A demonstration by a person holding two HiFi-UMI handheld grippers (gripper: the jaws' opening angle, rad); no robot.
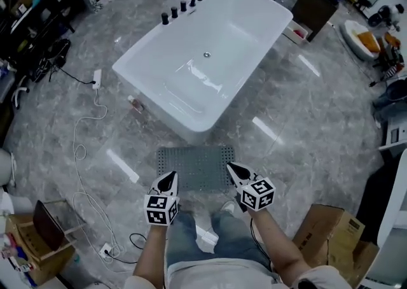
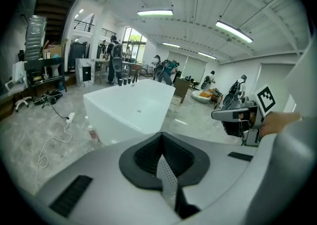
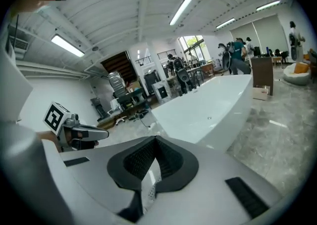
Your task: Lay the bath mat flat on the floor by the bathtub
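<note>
Our left gripper (image 1: 168,183) and right gripper (image 1: 236,170): fingers of each clamped on a near corner of the grey perforated bath mat (image 1: 196,165). We hold it spread before the white bathtub (image 1: 210,58), to lay it flat.

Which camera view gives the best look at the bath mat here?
The head view: the grey bath mat shows almost whole, spanning between left tool and right tool, near the bathtub. Each gripper view shows only a perforated sliver pinched between shut jaws.

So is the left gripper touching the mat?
Touching: the left gripper is shut on a perforated strip of mat, plain in the left gripper view.
</note>
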